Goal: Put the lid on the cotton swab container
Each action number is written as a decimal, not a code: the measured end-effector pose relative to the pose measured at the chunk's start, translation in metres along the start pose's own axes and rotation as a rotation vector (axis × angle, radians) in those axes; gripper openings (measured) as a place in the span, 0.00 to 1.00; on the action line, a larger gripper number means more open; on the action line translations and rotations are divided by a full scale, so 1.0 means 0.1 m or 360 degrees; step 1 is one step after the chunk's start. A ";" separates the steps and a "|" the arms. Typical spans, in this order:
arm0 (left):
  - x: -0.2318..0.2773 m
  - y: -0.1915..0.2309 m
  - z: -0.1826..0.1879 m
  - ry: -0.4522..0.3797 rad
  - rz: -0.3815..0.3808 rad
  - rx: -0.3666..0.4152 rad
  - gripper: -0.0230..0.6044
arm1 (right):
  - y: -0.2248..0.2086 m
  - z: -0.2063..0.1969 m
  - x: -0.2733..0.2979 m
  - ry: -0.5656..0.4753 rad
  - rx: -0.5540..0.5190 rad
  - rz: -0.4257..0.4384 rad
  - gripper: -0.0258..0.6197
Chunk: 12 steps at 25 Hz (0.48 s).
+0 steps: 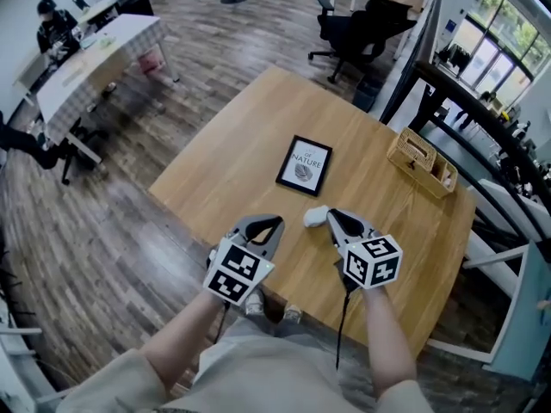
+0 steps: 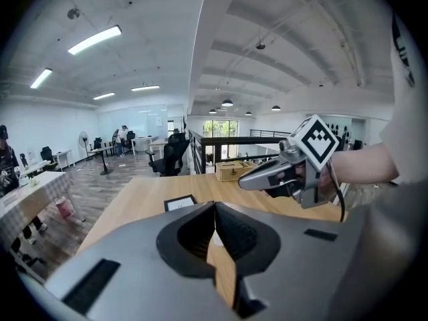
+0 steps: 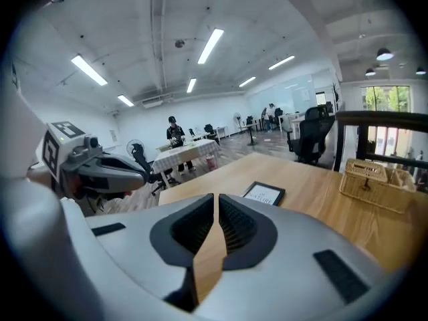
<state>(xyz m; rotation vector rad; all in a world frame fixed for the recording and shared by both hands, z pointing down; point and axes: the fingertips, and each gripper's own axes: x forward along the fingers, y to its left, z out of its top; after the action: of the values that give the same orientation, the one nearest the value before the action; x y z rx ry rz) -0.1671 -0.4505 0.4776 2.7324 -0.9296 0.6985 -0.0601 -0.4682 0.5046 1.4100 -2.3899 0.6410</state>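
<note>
A small white rounded object [image 1: 316, 217] lies on the wooden table [image 1: 258, 136], just left of my right gripper's tip; I cannot tell whether it is the lid or the cotton swab container. My left gripper [image 1: 274, 224] hovers over the table's near edge, jaws shut with nothing held [image 2: 215, 206]. My right gripper [image 1: 334, 216] sits beside it, also shut and empty [image 3: 217, 198]. Each gripper shows in the other's view: the right gripper [image 2: 287, 169] and the left gripper [image 3: 93, 169]. The white object is hidden behind the jaws in both gripper views.
A black-framed picture [image 1: 304, 165] lies flat mid-table. A wicker basket [image 1: 422, 160] stands at the far right edge. Office chairs [image 1: 357, 24] and another table [image 1: 95, 58] with a seated person are on the floor beyond.
</note>
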 end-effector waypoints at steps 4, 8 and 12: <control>-0.18 -0.01 0.31 -0.0084 0.0017 0.0084 0.07 | 0.19 0.40 -0.38 -0.0178 -0.0015 -0.0012 0.09; -0.35 -0.07 0.61 -0.0170 0.0034 0.0154 0.07 | 0.33 0.68 -0.75 -0.0316 -0.0057 -0.0022 0.09; -0.59 -0.21 0.91 -0.0289 0.0067 0.0290 0.07 | 0.47 0.89 -1.09 -0.0446 -0.0090 -0.0032 0.09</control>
<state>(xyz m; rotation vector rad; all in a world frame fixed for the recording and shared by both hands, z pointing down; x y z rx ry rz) -0.1609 -0.4308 0.3691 2.9856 -1.0095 0.5753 -0.0518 -0.4117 0.3674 1.5887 -2.5761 0.3882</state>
